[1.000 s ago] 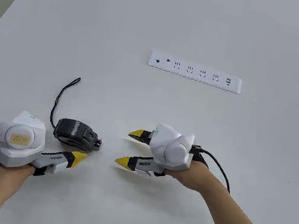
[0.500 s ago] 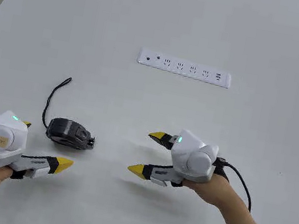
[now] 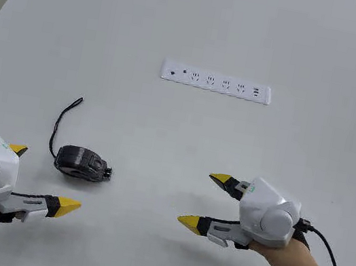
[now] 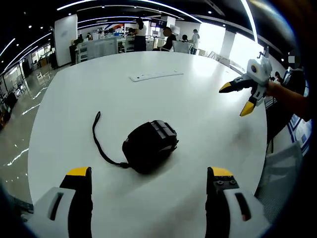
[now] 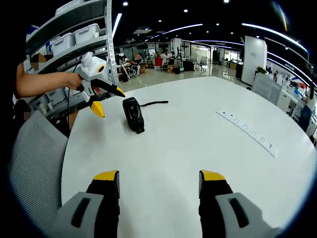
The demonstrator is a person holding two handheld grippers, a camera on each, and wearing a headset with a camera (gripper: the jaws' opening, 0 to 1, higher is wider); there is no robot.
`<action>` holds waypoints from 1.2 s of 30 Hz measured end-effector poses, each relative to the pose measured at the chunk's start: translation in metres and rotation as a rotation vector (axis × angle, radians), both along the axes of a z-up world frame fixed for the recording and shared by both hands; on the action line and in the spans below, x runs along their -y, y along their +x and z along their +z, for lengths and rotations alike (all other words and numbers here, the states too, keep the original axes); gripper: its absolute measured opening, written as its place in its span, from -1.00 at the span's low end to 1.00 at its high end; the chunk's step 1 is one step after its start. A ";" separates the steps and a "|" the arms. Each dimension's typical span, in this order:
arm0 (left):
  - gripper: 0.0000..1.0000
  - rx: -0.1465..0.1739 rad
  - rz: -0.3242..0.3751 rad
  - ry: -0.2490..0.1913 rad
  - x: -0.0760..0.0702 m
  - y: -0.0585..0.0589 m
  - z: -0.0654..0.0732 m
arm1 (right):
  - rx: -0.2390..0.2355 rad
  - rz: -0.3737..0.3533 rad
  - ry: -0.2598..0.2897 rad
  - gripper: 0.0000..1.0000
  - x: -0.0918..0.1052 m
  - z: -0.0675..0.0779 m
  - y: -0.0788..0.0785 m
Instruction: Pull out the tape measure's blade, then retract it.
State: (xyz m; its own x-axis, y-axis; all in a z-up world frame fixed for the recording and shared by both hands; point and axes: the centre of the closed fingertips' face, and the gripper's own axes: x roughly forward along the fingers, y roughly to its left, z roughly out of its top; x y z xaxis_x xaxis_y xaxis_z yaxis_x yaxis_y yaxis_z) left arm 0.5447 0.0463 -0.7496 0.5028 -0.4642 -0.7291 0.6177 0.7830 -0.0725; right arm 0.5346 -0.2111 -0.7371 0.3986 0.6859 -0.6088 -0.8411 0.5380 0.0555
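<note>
Left tool [image 3: 43, 177] gripped low over the smooth white desk [image 3: 183, 24], yellow-tipped jaws wide, empty, aimed at the black, rounded tape measure [image 3: 81, 163] lying toward the left edge, thin cord [image 3: 62, 119] trailing. Right tool [image 3: 204, 200] likewise spread, empty, well apart.

One white worktop [image 3: 183, 24] carries one black tape measure [image 3: 81, 163] with one wrist cord [image 3: 59, 122], toward its left edge, and one white power strip [image 3: 216, 82] toward its far edge. Two handheld grippers are present: one left gripper [image 3: 43, 177] and one right gripper [image 3: 204, 200], each with two yellow-tipped jaws.
</note>
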 end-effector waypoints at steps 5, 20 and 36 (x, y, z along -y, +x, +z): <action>0.97 0.012 -0.037 -0.004 0.000 -0.007 0.007 | -0.001 -0.030 0.003 0.39 0.017 0.005 -0.008; 0.98 0.051 -0.085 -0.047 0.007 -0.012 0.025 | -0.004 -0.068 0.013 0.70 0.045 0.013 -0.021; 0.98 0.083 -0.117 -0.076 0.003 -0.022 0.028 | -0.001 -0.119 0.042 0.88 0.066 0.017 -0.031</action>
State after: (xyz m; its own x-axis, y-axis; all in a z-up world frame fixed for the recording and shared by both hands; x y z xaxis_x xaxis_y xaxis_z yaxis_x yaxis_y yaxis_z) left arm 0.5231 0.0433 -0.7212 0.4991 -0.5752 -0.6481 0.7107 0.6997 -0.0737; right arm 0.5041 -0.2768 -0.7203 0.4780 0.6588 -0.5809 -0.7712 0.6313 0.0814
